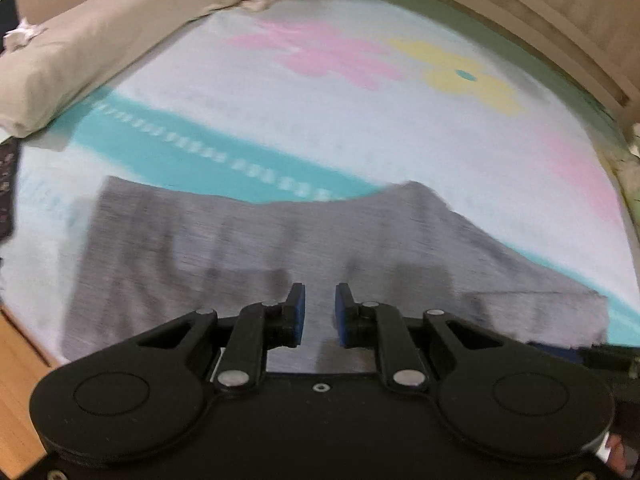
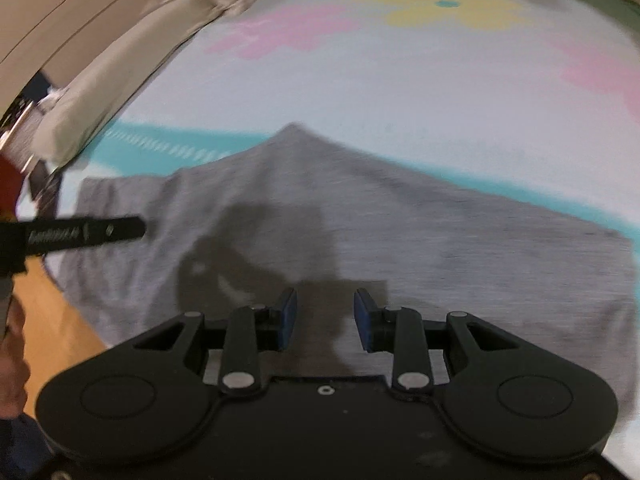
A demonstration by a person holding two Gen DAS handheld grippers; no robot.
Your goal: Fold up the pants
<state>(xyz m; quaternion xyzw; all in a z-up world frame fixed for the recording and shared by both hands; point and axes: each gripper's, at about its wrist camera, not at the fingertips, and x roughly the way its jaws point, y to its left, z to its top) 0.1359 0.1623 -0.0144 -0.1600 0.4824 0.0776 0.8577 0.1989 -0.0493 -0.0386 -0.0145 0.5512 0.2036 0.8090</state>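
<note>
pants on bedsheet, pillow behind left, both tools above pants

Bed with white sheet printed with pink and yellow flowers and a teal stripe. Grey knit pants lie flat on the sheet, overlapping the stripe. Beige pillow rests beyond the pants.

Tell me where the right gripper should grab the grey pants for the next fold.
Probably the peaked far corner of the grey pants. It juts out alone over the bedsheet, so the right gripper, jaws open, could pinch it from above and draw it back.
</note>
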